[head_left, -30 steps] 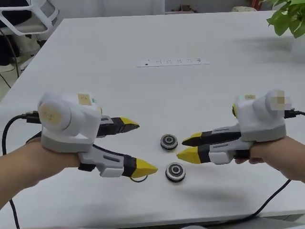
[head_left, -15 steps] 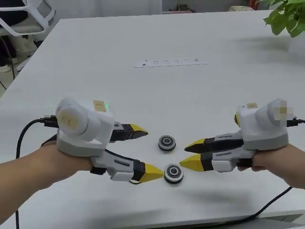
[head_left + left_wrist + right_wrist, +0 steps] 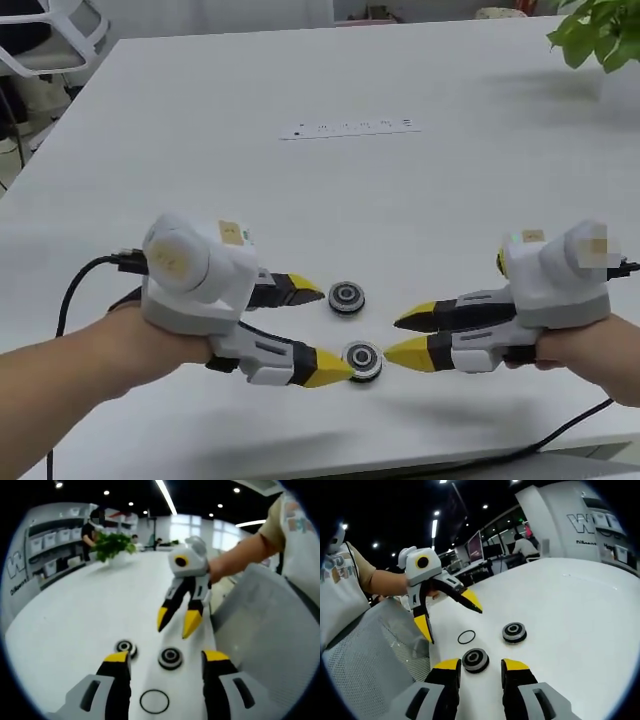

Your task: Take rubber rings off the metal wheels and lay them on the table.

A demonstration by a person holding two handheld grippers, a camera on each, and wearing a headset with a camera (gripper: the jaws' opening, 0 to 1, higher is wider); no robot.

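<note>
Between the left hand-held gripper [image 3: 334,330] and right hand-held gripper [image 3: 393,337], both with jaws apart, lies a small round metal wheel [image 3: 362,358]; its black rubber ring [image 3: 465,661] looks light and stretchy, best pinched at the edge.

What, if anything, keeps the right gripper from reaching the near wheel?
Likely nothing: yes. The right gripper is open, jaws aimed at the near wheel just ahead, bare table between. The left gripper, also open, has a jaw tip close on the wheel's other side and might crowd it.
</note>
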